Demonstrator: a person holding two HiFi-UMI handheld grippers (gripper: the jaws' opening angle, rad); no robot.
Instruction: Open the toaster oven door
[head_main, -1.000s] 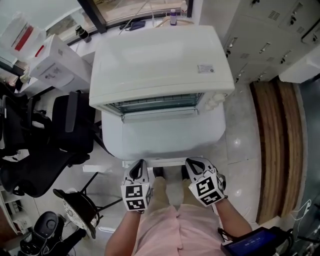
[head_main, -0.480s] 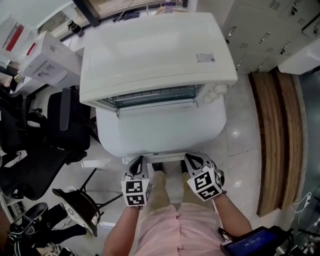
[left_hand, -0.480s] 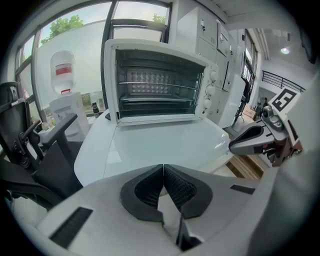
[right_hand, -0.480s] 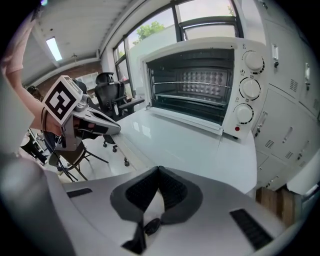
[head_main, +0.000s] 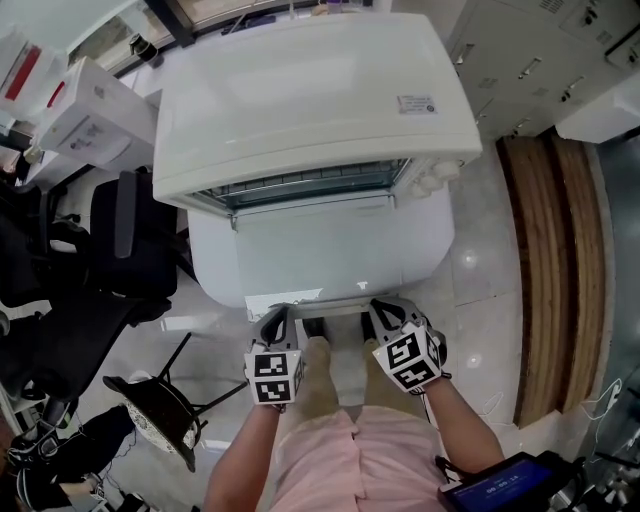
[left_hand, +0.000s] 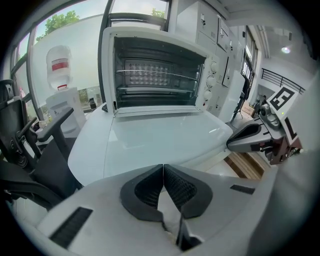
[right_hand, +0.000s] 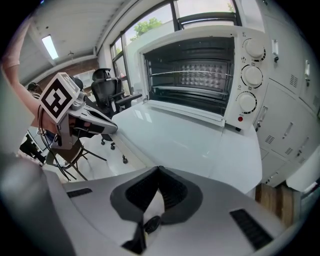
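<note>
Toaster oven (head_main: 310, 100) door (head_main: 320, 250) lies open.
Left gripper (head_main: 275, 320) and right gripper (head_main: 386, 313), both closed on nothing, sit beside the door's front edge.

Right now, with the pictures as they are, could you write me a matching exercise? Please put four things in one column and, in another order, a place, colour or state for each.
Things:
1. toaster oven door
2. left gripper
3. wire rack
4. office chair

Place, colour or state:
A. black, on the person's left side
B. folded down flat, fully open
C. jaws together, holding nothing
D. inside the toaster oven

Pairs: 1-B, 2-C, 3-D, 4-A
</note>
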